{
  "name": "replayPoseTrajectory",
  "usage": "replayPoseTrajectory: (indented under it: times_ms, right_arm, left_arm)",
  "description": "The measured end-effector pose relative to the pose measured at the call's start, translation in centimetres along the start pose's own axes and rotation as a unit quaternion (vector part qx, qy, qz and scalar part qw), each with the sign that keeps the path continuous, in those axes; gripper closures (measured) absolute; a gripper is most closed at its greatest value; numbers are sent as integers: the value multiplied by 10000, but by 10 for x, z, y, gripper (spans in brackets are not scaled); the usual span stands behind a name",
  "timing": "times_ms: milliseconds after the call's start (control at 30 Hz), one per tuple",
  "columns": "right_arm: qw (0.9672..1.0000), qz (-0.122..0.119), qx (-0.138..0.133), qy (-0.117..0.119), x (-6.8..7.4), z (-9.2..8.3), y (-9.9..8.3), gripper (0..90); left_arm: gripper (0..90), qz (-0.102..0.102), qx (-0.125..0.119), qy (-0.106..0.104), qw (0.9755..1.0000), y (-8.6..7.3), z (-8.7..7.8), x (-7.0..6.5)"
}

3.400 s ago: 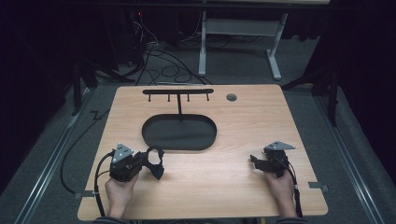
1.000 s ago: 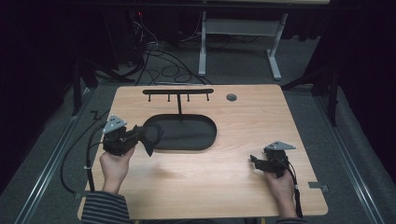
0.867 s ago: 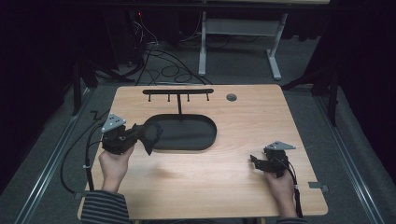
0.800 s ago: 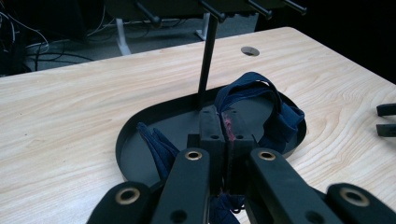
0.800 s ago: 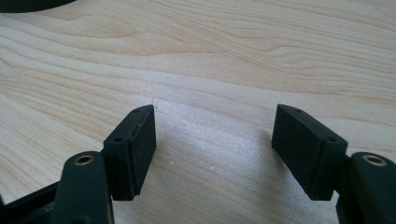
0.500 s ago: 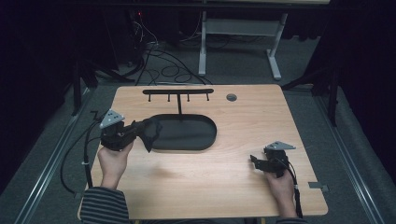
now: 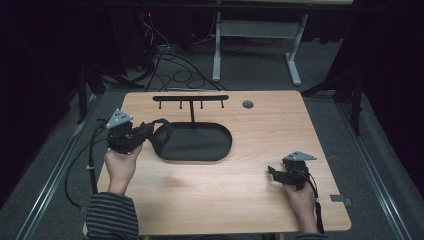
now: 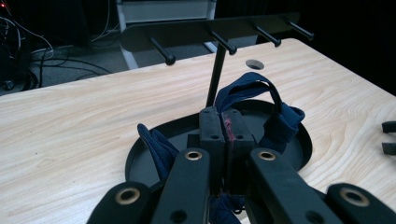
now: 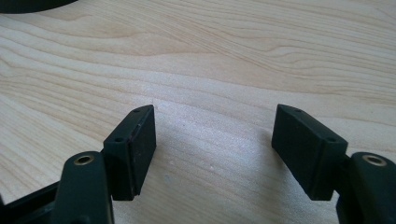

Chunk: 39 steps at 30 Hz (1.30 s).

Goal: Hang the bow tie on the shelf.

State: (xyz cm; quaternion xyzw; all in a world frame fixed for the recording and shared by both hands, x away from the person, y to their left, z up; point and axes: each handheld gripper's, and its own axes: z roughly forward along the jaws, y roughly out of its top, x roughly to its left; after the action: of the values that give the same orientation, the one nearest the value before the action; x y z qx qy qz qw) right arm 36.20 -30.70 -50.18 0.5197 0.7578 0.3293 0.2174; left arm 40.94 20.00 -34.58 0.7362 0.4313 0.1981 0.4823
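I see my left gripper (image 7: 150, 134) raised with its jaws pressed together, while my right gripper (image 9: 212, 149) sits low, jaws spread wide apart

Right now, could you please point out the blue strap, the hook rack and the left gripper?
blue strap (image 8: 247, 88): left gripper view, top of its loop.
hook rack (image 7: 190, 98): high view, the crossbar.
left gripper (image 8: 225, 128): left gripper view, between its fingertips.
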Motion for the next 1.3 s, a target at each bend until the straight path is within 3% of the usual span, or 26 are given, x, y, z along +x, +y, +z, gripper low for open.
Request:
replayPoseTrajectory:
  times_ms: [667, 1300]
  right_arm:
    - [10000, -4, -2, 9, 0, 0, 0, 320]
    - [10000, -3, 5, 7, 0, 0, 0, 320]
  left_arm:
    - [887, 6, 100, 223, 9997, 20, 16, 9]
    - [887, -111, 107, 410, 9990, 28, 33, 19]
